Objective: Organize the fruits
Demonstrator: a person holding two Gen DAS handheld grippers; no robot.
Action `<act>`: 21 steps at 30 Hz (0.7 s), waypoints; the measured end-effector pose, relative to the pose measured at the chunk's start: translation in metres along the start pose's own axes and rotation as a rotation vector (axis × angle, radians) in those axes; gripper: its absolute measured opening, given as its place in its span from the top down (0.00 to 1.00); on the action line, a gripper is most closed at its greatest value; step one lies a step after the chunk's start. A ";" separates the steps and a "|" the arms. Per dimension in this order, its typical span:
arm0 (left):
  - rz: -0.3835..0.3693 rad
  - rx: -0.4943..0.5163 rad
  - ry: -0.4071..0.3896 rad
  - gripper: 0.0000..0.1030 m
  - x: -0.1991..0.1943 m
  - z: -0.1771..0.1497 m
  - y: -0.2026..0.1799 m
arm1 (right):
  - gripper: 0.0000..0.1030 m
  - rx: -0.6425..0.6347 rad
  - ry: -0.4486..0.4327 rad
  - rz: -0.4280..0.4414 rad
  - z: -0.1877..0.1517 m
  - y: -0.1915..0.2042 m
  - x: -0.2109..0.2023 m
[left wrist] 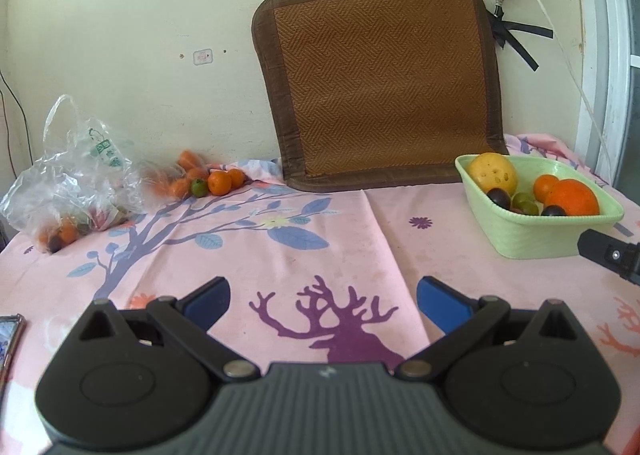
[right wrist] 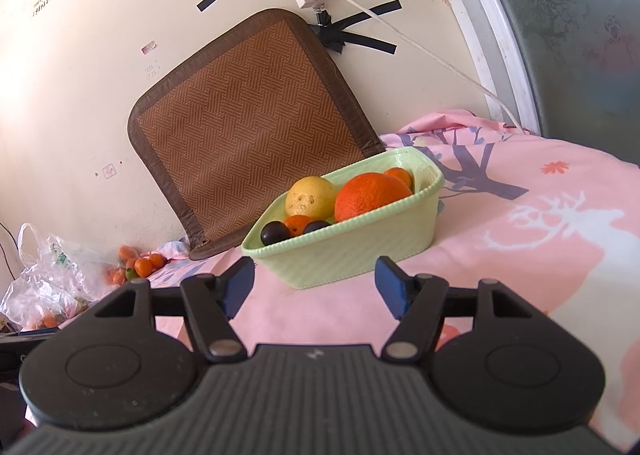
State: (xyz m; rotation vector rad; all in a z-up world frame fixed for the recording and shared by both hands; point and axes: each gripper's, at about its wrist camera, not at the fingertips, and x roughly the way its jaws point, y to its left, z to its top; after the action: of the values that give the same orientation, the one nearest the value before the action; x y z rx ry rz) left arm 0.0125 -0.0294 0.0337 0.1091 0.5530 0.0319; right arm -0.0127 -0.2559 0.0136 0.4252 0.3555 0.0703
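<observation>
Item: loose fruits (left wrist: 208, 181), far left by the bag (left wrist: 76, 179), nearer my left gripper (left wrist: 323, 305). Basket (right wrist: 344, 247) sits just ahead of my right gripper (right wrist: 315, 289). Both grippers gape, empty.

Bare cloth (left wrist: 320, 247) between bag (left wrist: 76, 175), basket (left wrist: 532, 235)

In the left view, a phone (left wrist: 9, 339) at nine o'clock is cut by the edge. Fruit inside the bag (left wrist: 76, 175) at ten o'clock is blurred by plastic. In the basket (right wrist: 352, 243), the wall hides the lower fruit. The window (right wrist: 580, 35) at two o'clock runs off-frame.
</observation>
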 end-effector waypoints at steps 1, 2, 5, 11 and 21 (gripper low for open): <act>0.008 0.002 -0.002 0.00 0.000 0.000 0.000 | 0.33 0.000 0.000 0.000 0.000 0.000 0.000; 0.017 0.006 -0.008 0.00 0.000 0.000 -0.001 | 0.32 -0.001 0.000 0.001 0.000 0.000 0.000; 0.026 0.015 -0.019 0.00 -0.001 0.000 -0.003 | 0.28 -0.003 -0.007 0.002 0.000 0.001 -0.001; 0.024 0.037 -0.007 0.00 0.000 -0.001 -0.007 | 0.28 -0.005 -0.008 0.006 0.000 0.001 -0.002; -0.032 0.054 0.036 0.00 0.003 -0.003 -0.014 | 0.28 -0.003 -0.007 0.007 0.000 0.001 -0.001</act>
State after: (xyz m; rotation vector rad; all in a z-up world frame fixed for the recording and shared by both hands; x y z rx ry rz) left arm 0.0137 -0.0433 0.0282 0.1524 0.5918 -0.0123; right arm -0.0139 -0.2551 0.0144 0.4239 0.3468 0.0757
